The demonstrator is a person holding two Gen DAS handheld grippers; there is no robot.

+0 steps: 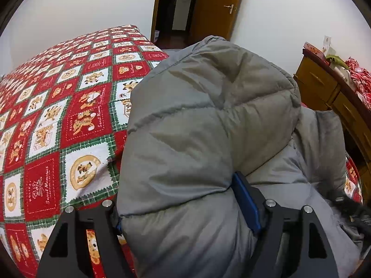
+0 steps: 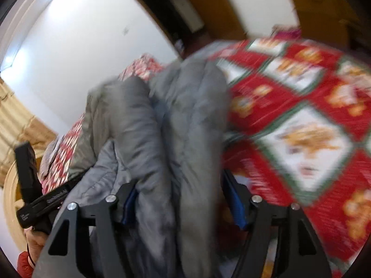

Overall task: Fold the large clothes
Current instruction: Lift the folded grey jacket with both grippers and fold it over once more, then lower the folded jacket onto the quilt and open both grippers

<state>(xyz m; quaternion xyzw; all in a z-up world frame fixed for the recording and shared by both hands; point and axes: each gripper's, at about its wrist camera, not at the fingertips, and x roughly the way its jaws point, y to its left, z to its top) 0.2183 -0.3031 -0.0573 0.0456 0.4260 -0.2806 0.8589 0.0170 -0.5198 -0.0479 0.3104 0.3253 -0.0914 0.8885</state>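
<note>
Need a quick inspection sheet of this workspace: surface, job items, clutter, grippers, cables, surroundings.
Surface: bed under a red, white and green patchwork bedspread.
Job's things: grey padded jacket, bunched in thick folds on the bedspread.
Clutter: papers and red checked cloth on the wooden dresser.
Grippers: left hand-held gripper straddles a jacket fold, its blue pad against the fabric. Right hand-held gripper has jacket folds between its jaws; a gap shows at one pad; view blurred.
Cables: nothing seen.
Surroundings: white walls, open wooden door, dark doorway.
</note>
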